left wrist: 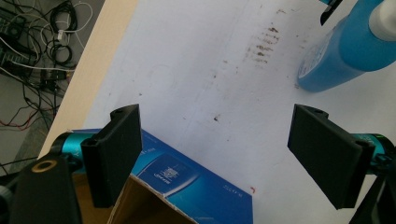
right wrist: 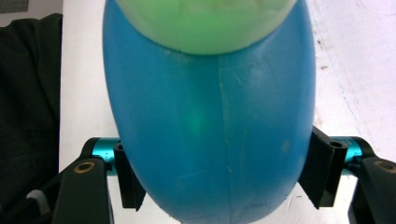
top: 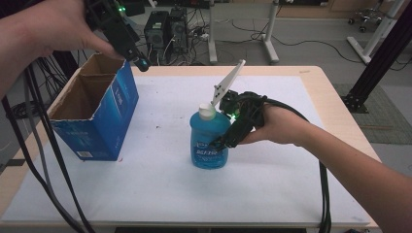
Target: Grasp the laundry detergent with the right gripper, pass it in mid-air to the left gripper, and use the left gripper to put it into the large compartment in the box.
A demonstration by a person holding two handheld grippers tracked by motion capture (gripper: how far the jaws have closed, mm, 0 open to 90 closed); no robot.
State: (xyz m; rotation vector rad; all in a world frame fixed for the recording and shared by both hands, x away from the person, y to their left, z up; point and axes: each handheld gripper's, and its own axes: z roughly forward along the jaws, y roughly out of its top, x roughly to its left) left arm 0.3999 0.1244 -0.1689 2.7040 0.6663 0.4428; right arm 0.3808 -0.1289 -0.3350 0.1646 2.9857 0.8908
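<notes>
The right gripper (top: 224,141) pinches the blue bottle (top: 209,141) standing upright mid-table; the lift appears not yet begun. The left gripper (left wrist: 215,158), jaws spread and empty, hovers over the open blue carton (top: 97,114), its likely destination.

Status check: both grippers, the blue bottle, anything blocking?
Right gripper clamped on blue bottle, upright on table. Left gripper open above blue box. Nothing blocking.
</notes>
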